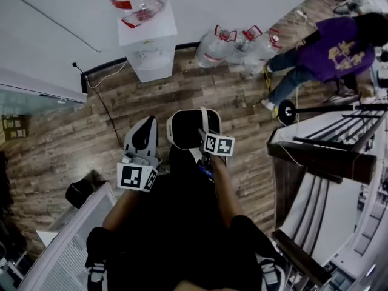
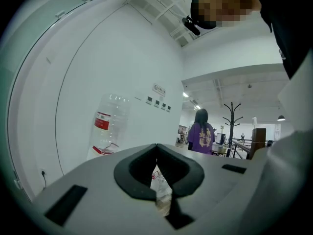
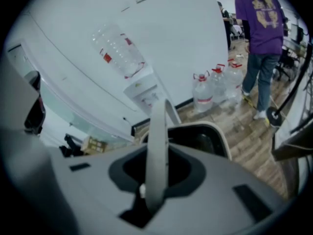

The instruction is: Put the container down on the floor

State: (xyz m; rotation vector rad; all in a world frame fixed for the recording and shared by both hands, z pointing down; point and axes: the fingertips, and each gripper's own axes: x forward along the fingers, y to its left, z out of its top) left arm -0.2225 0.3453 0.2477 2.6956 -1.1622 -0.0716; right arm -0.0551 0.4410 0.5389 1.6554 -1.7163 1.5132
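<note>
The container (image 1: 183,130) is a white bin with a dark inside and a thin grey bail handle (image 1: 202,123). It hangs above the wooden floor in front of me. My right gripper (image 1: 205,139) is shut on that handle; in the right gripper view the handle (image 3: 157,146) runs up between the jaws of the right gripper (image 3: 156,168), and the container's rim (image 3: 215,131) shows beyond. My left gripper (image 1: 145,126) hovers just left of the container, apart from it. In its own view the left gripper (image 2: 156,153) has its jaws together with nothing between them.
A water dispenser (image 1: 148,44) with a bottle on top stands at the wall ahead. Several water bottles (image 1: 236,44) sit on the floor to its right. A person in purple (image 1: 330,53) stands at the far right, near a stand base (image 1: 285,111). A railing (image 1: 321,156) runs along the right.
</note>
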